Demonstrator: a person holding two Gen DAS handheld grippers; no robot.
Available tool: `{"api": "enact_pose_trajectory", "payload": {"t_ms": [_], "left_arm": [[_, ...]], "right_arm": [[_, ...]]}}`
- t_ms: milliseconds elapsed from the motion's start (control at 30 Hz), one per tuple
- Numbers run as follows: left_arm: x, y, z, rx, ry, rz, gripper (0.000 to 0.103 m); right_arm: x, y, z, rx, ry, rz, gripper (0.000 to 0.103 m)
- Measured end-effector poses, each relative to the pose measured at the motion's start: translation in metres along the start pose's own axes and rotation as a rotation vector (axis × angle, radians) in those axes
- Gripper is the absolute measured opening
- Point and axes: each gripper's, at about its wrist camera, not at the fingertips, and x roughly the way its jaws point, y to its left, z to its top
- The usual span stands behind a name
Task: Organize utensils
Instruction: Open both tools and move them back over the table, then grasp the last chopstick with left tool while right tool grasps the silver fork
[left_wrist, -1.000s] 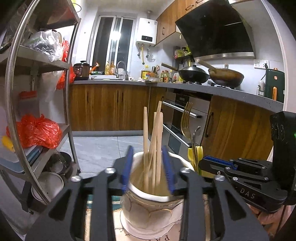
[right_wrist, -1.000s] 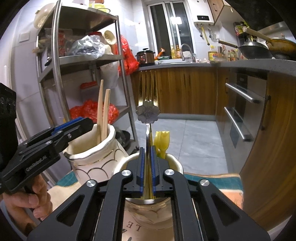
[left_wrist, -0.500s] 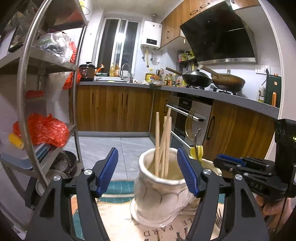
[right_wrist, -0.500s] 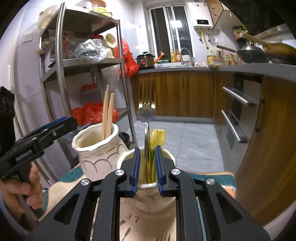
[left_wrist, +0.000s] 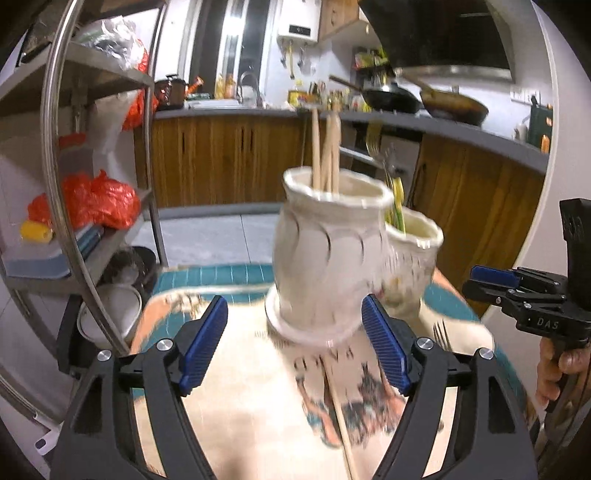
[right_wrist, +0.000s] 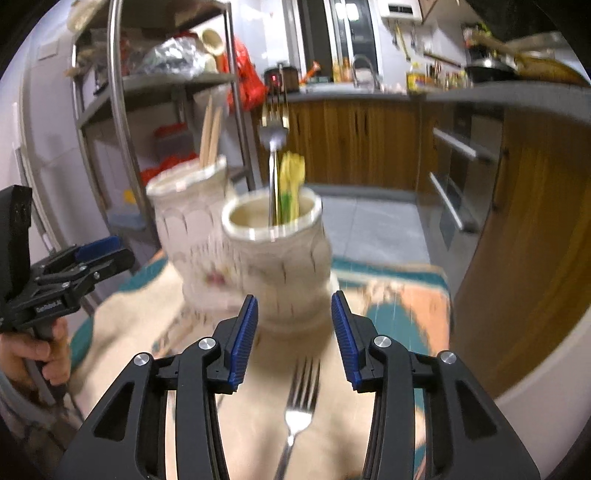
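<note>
A tall white jar (left_wrist: 332, 251) with wooden chopsticks (left_wrist: 325, 147) stands on the patterned mat (left_wrist: 240, 387). Beside it a shorter jar (right_wrist: 280, 258) holds an upright fork (right_wrist: 273, 147) and yellow utensils (right_wrist: 291, 184). My left gripper (left_wrist: 295, 332) is drawn back from the tall jar, its jaws opening with nothing pressed between them. A loose chopstick (left_wrist: 341, 424) lies on the mat below it. My right gripper (right_wrist: 295, 332) is just short of the shorter jar, jaws opening, empty. A loose fork (right_wrist: 299, 402) lies on the mat under it.
A metal shelf rack (left_wrist: 62, 184) with red bags (left_wrist: 99, 199) and bowls stands close on the left. Wooden cabinets (right_wrist: 369, 144) and an oven (right_wrist: 458, 177) lie beyond the table. The mat's far edge (left_wrist: 221, 273) is just behind the jars.
The right gripper let go of the upright fork, which stays in the shorter jar. The left gripper opened away from the chopsticks. Both pulled back and down, jaws widening.
</note>
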Motion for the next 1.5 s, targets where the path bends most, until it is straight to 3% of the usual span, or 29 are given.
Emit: {"api": "enact_pose_trajectory", "payload": {"t_ms": [400, 533, 700, 900, 1000, 1267, 1367, 1500], "left_arm": [[0.012, -0.021, -0.045, 0.075, 0.170, -0.038, 0.073], [0.018, -0.032, -0.058, 0.111, 0.241, -0.056, 0.055], [0.024, -0.039, -0.070, 0.145, 0.296, -0.062, 0.051], [0.021, -0.042, -0.077, 0.167, 0.292, -0.041, 0.048], [0.019, -0.041, -0.076, 0.171, 0.301, -0.039, 0.040], [0.023, -0.045, -0.065, 0.220, 0.414, -0.048, 0.028], [0.031, -0.045, -0.056, 0.238, 0.508, -0.072, 0.026], [0.041, -0.044, -0.044, 0.256, 0.621, -0.085, 0.020]], "right_arm": [[0.004, 0.008, -0.057, -0.004, 0.169, -0.011, 0.046], [0.003, 0.011, -0.065, -0.020, 0.195, -0.024, 0.046], [0.005, 0.013, -0.072, -0.029, 0.213, -0.040, 0.046], [0.005, 0.016, -0.073, -0.038, 0.213, -0.055, 0.045], [0.006, 0.016, -0.072, -0.042, 0.228, -0.060, 0.044], [0.018, 0.016, -0.052, -0.086, 0.435, -0.033, 0.040], [0.028, 0.017, -0.041, -0.123, 0.564, -0.014, 0.039], [0.037, 0.020, -0.035, -0.146, 0.669, -0.024, 0.037]]}}
